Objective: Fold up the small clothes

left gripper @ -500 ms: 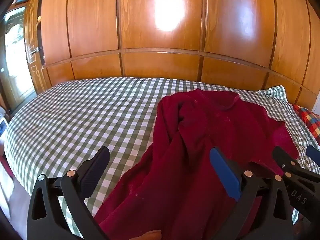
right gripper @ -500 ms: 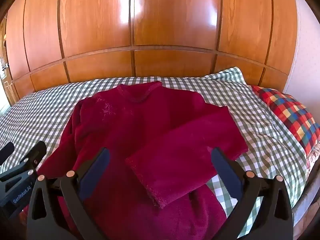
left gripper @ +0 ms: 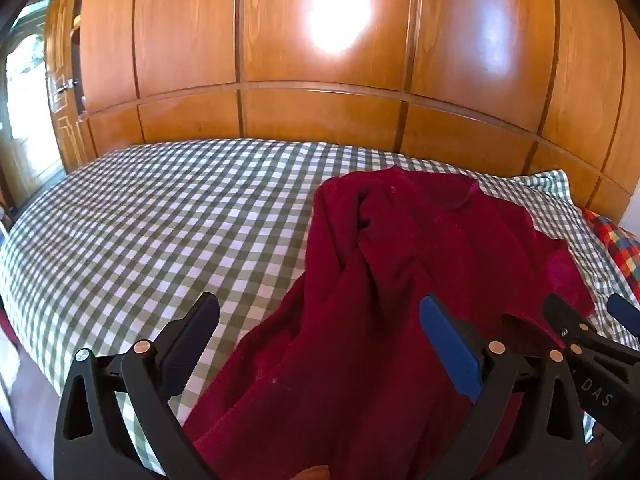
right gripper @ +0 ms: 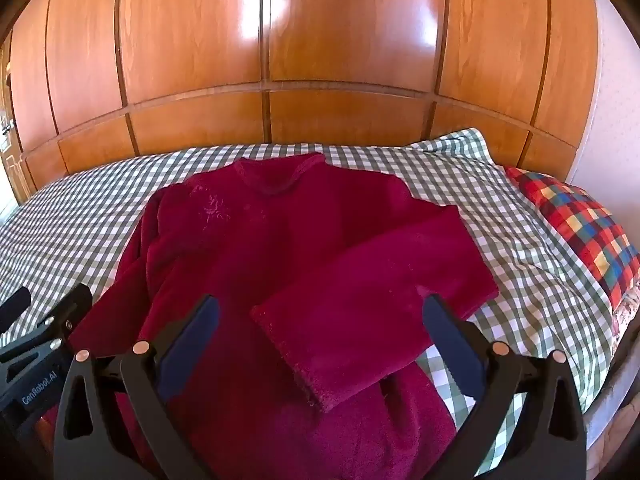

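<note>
One bed with a green-and-white checked sheet [right gripper: 520, 248] fills both my views, backed by glossy orange-brown wooden wall panels [right gripper: 352, 28]. A red, blue and yellow plaid pillow [right gripper: 580, 224] sits at the bed's right edge. The dark red fleece sweater [right gripper: 280, 248] lies front up toward the bed's right side, neckline toward the panels, one sleeve folded across its body. My left gripper [left gripper: 320, 344] is spread wide above the sweater's hem, grasping nothing. My right gripper [right gripper: 320, 340] is equally wide, empty, over the folded sleeve.
</note>
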The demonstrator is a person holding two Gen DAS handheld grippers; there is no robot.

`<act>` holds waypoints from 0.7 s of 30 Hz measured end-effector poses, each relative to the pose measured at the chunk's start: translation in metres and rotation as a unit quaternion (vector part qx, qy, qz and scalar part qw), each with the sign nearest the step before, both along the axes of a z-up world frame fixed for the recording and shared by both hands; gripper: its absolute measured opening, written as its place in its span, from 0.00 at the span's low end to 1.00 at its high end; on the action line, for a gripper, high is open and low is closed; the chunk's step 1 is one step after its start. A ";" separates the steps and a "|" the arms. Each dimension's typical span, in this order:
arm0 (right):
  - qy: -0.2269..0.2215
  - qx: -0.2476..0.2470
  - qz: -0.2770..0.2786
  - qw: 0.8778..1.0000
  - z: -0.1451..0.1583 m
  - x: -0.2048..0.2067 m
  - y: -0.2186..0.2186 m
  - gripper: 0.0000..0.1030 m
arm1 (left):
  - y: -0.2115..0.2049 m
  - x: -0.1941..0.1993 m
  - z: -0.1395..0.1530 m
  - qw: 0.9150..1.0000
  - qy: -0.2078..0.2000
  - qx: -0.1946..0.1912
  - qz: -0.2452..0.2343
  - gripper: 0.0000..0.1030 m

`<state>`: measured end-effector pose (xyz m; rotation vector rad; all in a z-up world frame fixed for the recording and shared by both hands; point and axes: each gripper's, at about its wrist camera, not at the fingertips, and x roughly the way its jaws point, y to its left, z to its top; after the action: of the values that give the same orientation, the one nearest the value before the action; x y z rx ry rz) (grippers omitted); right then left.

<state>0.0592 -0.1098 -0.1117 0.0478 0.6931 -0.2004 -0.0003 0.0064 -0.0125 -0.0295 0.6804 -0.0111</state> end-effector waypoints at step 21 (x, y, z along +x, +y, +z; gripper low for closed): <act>0.008 -0.002 0.014 1.000 -0.002 0.003 0.008 0.98 | 0.006 -0.001 0.004 1.000 -0.001 -0.003 0.002 0.96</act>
<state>0.0621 -0.1015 -0.1139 0.0323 0.7083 -0.1752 -0.0017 0.0126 -0.0086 -0.0367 0.6773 -0.0104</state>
